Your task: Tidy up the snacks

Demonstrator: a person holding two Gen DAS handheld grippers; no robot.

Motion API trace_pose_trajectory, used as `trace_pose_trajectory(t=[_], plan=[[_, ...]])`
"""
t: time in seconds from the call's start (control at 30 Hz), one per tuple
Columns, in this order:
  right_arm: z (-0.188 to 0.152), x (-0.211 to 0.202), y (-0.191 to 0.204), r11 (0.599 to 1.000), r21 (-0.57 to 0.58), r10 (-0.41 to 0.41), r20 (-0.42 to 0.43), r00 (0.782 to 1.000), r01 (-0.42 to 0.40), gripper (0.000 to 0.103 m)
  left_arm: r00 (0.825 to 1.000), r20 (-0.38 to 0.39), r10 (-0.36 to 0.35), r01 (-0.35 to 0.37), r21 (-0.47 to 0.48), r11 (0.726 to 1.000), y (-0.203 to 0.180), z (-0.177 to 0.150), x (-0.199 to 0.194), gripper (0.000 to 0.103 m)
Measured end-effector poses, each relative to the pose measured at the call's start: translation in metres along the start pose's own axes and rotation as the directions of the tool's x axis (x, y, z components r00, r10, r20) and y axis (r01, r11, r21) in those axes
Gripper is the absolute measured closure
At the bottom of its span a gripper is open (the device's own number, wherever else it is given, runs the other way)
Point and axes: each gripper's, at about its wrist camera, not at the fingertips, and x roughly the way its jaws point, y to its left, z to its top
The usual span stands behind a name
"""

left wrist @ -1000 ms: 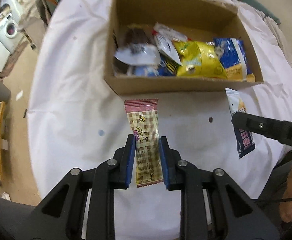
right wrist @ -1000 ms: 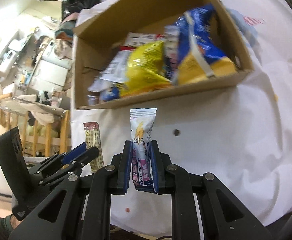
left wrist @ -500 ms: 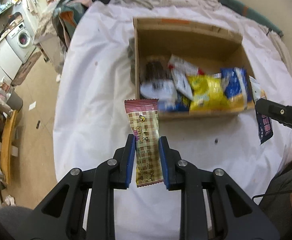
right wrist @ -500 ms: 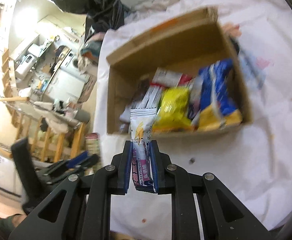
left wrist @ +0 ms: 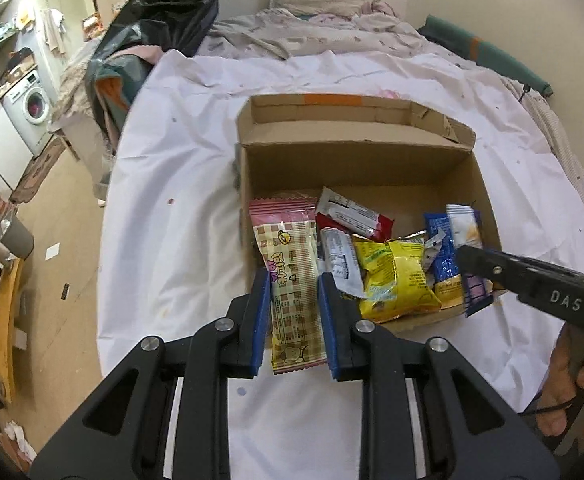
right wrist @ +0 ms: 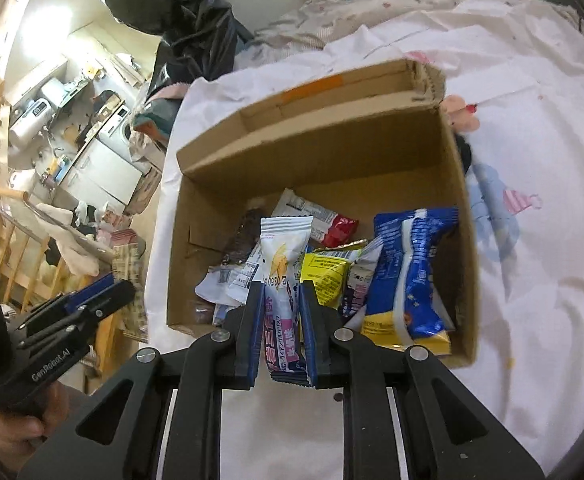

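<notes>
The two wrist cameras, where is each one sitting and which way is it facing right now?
Left wrist: rides the left gripper, looking down along its fingers at the pink checkered snack packet and cardboard box; the right gripper and a hand show at right.
Right wrist: rides the right gripper, looking down at its white and purple snack packet over the box; the left gripper shows at left.
Shared: box, yellow snack bag, white sheet.

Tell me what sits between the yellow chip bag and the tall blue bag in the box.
In the right wrist view, a crumpled silvery wrapper between the yellow chip bag and the blue bag.
</notes>
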Motion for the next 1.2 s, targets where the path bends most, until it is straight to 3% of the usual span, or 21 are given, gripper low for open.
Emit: trace_pose_trajectory(t=[0.33, 0.5, 0.93, 1.0, 1.07, 1.13, 1.2], plan=[[0.019, 0.024, 0.001, 1.000, 0.013, 0.025, 0.005, 1.000, -0.025, 0.084, 1.000, 0.017, 0.002, -0.003, 0.053, 0.999, -0.009, 0.012, 0.043, 0.083], [0.024, 0.038, -0.003, 0.999, 0.035, 0.034, -0.017, 0.999, -0.033, 0.084, 1.000, 0.023, 0.008, -0.008, 0.012, 1.000, -0.002, 0.014, 0.062, 0.082], [0.025, 0.046, -0.008, 0.994, 0.090, 0.063, -0.022, 0.998, -0.061, 0.080, 1.000, 0.017, 0.007, -0.007, -0.007, 1.000, 0.001, 0.016, 0.067, 0.080], [0.026, 0.043, -0.009, 0.995, 0.090, 0.054, -0.011, 0.998, -0.053, 0.074, 1.000, 0.021, 0.005, -0.005, -0.009, 1.000, 0.001, 0.016, 0.066, 0.079], [0.026, 0.037, -0.010, 0.993, 0.101, 0.056, 0.014, 0.998, -0.057, 0.043, 0.999, 0.038, 0.011, -0.011, -0.004, 1.000, 0.000, 0.016, 0.062, 0.069], [0.026, 0.029, -0.009, 0.994, 0.098, 0.052, 0.053, 0.997, -0.057, 0.029, 0.998, 0.065, 0.014, -0.014, -0.001, 1.000, 0.000, 0.016, 0.056, 0.046], [0.028, 0.022, -0.008, 0.995, 0.085, 0.037, 0.077, 0.996, -0.043, 0.025, 0.994, 0.104, 0.031, -0.031, 0.003, 1.000, -0.001, 0.015, 0.048, 0.028]])
